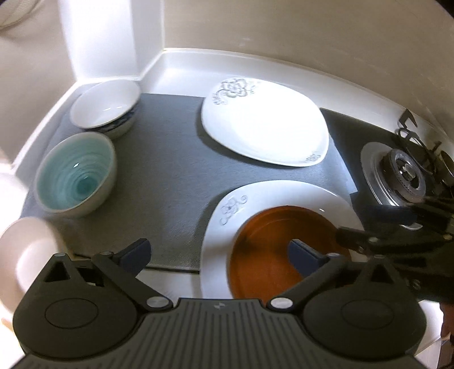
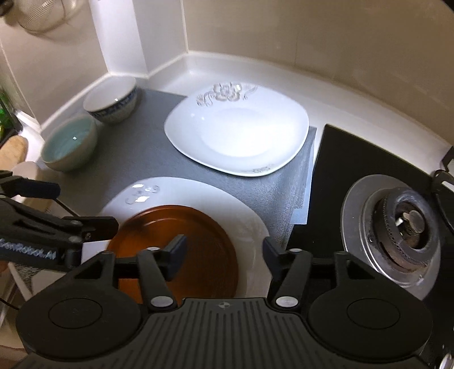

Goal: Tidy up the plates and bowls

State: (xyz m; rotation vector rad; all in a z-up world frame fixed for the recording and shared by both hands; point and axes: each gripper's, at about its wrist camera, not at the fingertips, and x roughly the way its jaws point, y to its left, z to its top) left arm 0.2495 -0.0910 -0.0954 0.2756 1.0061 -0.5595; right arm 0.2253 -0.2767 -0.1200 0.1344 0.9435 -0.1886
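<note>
A small brown plate [image 1: 272, 247] [image 2: 181, 227] lies on a white round plate [image 1: 227, 215] [image 2: 170, 190] at the near edge of a grey mat [image 1: 170, 176] [image 2: 127, 159]. Behind it lies a white squarish plate with a grey flower print [image 1: 264, 127] [image 2: 235, 133]. A teal-glazed bowl [image 1: 75, 176] [image 2: 68, 144] and a white bowl with a blue band [image 1: 105, 105] [image 2: 110, 98] stand at the mat's left. My left gripper [image 1: 220, 252] [image 2: 71, 207] hangs open over the stacked plates' left side. My right gripper [image 2: 224, 252] [image 1: 369, 224] is open above their right rim, its pads touching nothing.
A gas burner [image 1: 397, 176] [image 2: 397, 227] on a black hob sits right of the mat. White walls and a raised counter lip close off the back and left. A pale rounded object [image 1: 31, 249] is at the near left, and a wire strainer [image 2: 45, 14] hangs on the wall.
</note>
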